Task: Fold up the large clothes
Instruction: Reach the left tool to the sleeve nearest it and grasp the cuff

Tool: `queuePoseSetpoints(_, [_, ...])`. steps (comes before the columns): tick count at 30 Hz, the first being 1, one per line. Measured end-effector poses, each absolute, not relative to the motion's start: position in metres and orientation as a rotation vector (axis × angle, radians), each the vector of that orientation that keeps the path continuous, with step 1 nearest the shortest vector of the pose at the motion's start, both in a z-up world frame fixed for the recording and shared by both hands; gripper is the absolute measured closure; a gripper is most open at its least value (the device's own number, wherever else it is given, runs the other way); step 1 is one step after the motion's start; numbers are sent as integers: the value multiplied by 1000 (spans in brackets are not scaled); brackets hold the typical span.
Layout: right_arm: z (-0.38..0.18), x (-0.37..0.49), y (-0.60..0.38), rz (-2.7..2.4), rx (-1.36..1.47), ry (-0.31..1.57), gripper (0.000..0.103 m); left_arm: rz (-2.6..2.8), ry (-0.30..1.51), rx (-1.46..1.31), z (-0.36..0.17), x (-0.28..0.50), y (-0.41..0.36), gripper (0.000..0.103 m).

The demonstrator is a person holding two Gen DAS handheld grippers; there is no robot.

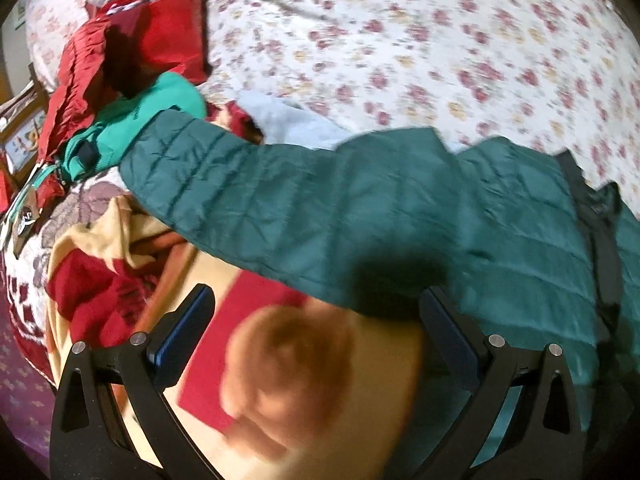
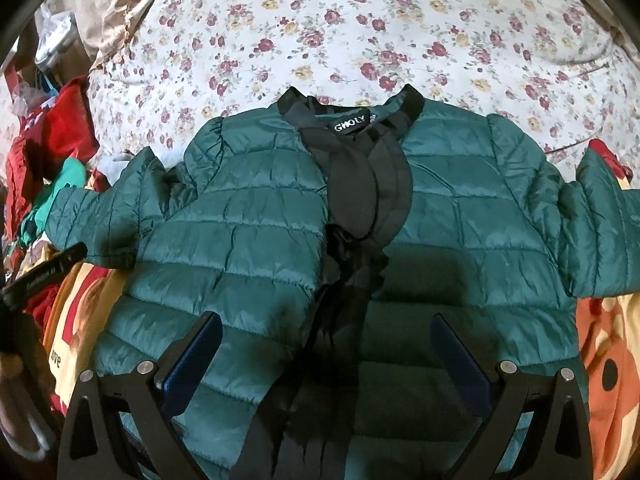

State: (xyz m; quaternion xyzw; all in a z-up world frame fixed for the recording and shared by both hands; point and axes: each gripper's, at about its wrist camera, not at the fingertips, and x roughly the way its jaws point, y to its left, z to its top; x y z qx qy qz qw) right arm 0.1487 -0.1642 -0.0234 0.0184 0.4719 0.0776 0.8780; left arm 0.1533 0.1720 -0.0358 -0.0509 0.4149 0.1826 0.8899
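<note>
A dark green quilted puffer jacket (image 2: 248,240) lies flat and front up on the bed, with a black collar and zipper strip (image 2: 360,184) and both sleeves spread out sideways. My right gripper (image 2: 326,342) is open and empty, hovering above the jacket's lower middle. In the left wrist view the jacket's left sleeve (image 1: 240,184) stretches across the frame. My left gripper (image 1: 316,308) is open and empty, just below that sleeve over a yellow and red blanket (image 1: 256,360). The left gripper's side (image 2: 44,268) shows at the left edge of the right wrist view.
A floral bedsheet (image 1: 440,40) covers the bed behind the jacket. A pile of red and teal clothes (image 1: 120,80) lies at the left. An orange and yellow patterned blanket (image 2: 608,360) lies under the jacket's right side.
</note>
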Motion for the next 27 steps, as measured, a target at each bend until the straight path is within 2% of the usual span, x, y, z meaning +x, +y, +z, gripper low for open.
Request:
queuePoseSetpoints(7, [-30, 148, -155, 188, 21, 1006, 0, 488, 856, -109, -35, 173, 233, 1])
queuePoseSetpoints(19, [-33, 142, -146, 208, 10, 1025, 0, 658, 806, -276, -29, 210, 368, 1])
queuePoseSetpoints(22, [-33, 142, -142, 209, -5, 1024, 0, 676, 795, -313, -33, 218, 391, 14])
queuePoseSetpoints(24, [-33, 144, -139, 212, -15, 1027, 0, 660, 819, -337, -41, 226, 402, 30])
queuePoseSetpoints(27, [-35, 146, -137, 212, -18, 1029, 0, 683, 864, -336, -55, 232, 412, 73])
